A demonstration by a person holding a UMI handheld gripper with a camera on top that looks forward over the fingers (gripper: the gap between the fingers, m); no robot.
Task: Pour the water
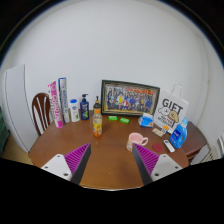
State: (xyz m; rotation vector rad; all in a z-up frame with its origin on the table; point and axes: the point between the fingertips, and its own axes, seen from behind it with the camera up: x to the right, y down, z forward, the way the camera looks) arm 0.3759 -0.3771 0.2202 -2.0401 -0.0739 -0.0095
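An orange bottle [97, 123] with a yellow cap stands upright on the round wooden table [110, 155], beyond my left finger. A pink mug [136, 141] sits just ahead of my right finger, its handle toward the left. My gripper [111, 163] hovers over the table's near part, well short of both. Its two purple-padded fingers [77, 158] are spread wide with only bare table between them.
Along the wall stand a pink and white box [58, 103], a white bottle [73, 110], a dark pump bottle [85, 106] and a framed picture [130, 99]. A gift bag [172, 108] and blue items [177, 134] lie at the right. A wooden chair [41, 110] stands at the left.
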